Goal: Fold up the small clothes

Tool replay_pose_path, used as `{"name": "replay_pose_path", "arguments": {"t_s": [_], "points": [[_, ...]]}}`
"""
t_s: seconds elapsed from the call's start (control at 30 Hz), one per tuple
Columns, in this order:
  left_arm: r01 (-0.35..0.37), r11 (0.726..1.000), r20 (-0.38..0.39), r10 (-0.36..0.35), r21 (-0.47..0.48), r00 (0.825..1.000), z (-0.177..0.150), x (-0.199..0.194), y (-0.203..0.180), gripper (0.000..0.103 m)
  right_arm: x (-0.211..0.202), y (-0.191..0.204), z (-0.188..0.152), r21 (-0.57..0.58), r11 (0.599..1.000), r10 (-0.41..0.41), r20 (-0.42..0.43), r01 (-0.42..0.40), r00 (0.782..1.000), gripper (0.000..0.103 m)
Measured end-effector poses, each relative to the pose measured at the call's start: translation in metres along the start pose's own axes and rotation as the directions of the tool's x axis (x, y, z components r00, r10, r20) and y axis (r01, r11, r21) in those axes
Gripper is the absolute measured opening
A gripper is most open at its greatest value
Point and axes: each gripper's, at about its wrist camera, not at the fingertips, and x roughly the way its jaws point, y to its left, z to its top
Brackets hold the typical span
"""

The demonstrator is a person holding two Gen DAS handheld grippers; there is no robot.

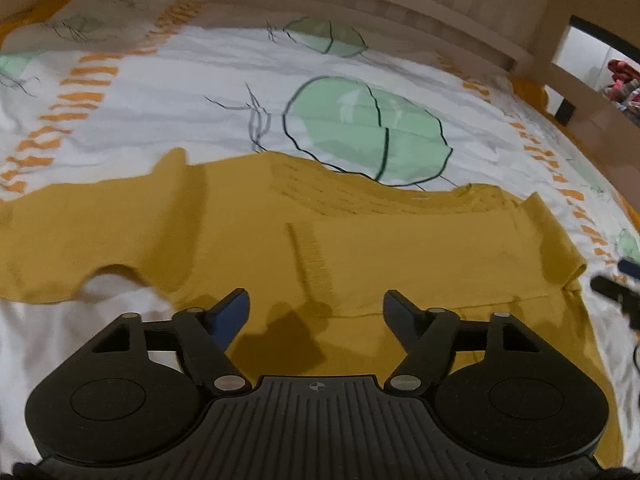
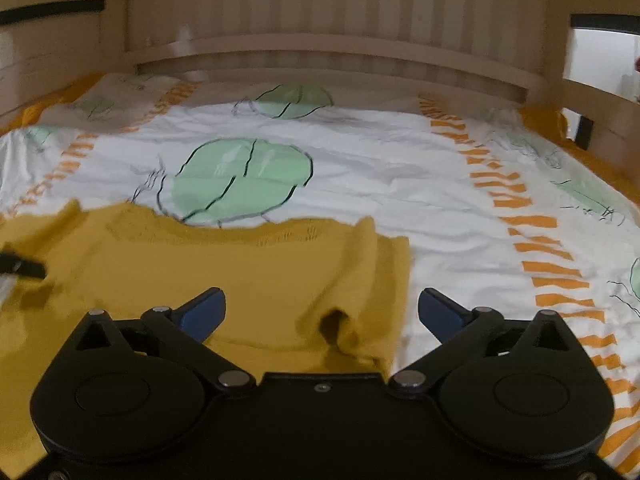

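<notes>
Left gripper (image 1: 316, 308) hangs low over the mustard sweater (image 1: 240, 240), fingers spread wide w/ nothing between them, pointing toward the headboard (image 1: 360, 4). Right gripper (image 2: 322, 312) is likewise spread & empty, poised above the sweater's right edge near a bunched sleeve cuff (image 2: 340, 328). Sweater lies flat across the near part of the bed on a white duvet (image 2: 380, 168) w/ green leaf prints & orange stripes; one sleeve looks folded in over the body. Both views blurred.
</notes>
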Motion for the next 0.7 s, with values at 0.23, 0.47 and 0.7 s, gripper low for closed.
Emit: {"name": "replay_pose_path", "arguments": {"t_s": [0.23, 0.47, 0.7], "points": [[-0.037, 0.998, -0.071, 0.033, -0.053, 0.997, 0.006, 0.031, -0.006, 0.062, 0.007, -0.027, -0.016, 0.143, 0.985, 0.106, -0.038, -0.099, 0.994, 0.102], [-0.065, 0.997, -0.065, 0.062, -0.047, 0.996, 0.013, 0.046, -0.015, 0.054, 0.012, -0.054, -0.01, 0.324, 0.934, 0.175, -0.04, -0.153, 0.984, 0.102], [-0.096, 0.995, -0.057, 0.094, -0.041, 0.994, 0.02, 0.053, -0.024, 0.009, 0.019, -0.058, -0.014, 0.35, 0.93, 0.153, -0.087, -0.114, 0.984, 0.102]]}}
